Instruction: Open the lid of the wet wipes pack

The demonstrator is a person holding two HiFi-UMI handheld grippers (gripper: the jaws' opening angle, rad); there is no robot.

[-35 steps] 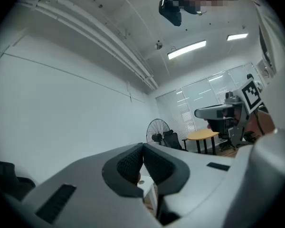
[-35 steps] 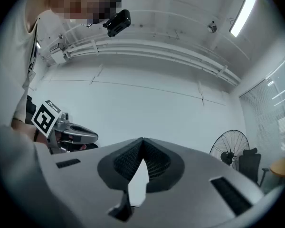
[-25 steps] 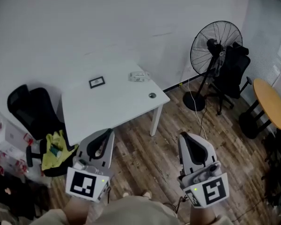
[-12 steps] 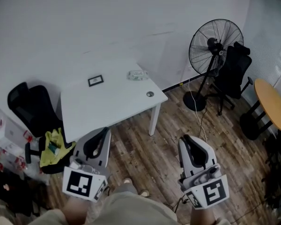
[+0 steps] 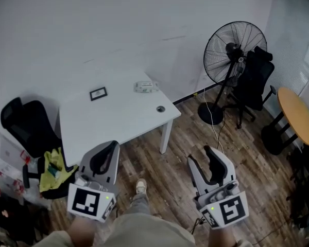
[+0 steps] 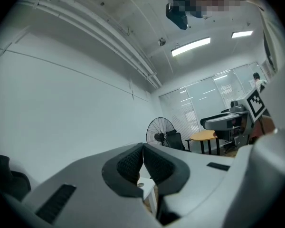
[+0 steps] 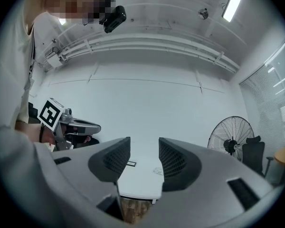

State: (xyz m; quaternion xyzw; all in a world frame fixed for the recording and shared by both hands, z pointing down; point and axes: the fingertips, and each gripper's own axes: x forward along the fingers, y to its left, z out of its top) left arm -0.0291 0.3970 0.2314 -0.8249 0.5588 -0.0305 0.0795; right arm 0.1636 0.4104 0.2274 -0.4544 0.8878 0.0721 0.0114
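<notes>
Head view is showing the person holding both grippers low over the wood floor (image 5: 170, 153), well short of the white tabletop (image 5: 113, 122). The wet wipes pack (image 5: 145, 87) is lying flat near the tabletop's far edge, close to the wall, with its lid still down as far as can be told at this size. A small dark-framed card (image 5: 98, 93) is sitting to its left, and a small round object (image 5: 160, 108) is resting near the tabletop's right corner; all three are apart from one another.

The left gripper (image 5: 112, 146) is pointing toward the tabletop with its jaws pressed together, nothing between them. The right gripper (image 5: 200, 155) is pointing the same way; its jaws have just been opening and are now standing wide apart, with only the distant tabletop showing in the gap.

A black standing fan (image 5: 230, 50) is standing to the right of the tabletop, beside a black office chair (image 5: 255, 78) and a round wooden table (image 5: 297, 115). Another black chair (image 5: 26, 125) is sitting at the tabletop's left.
</notes>
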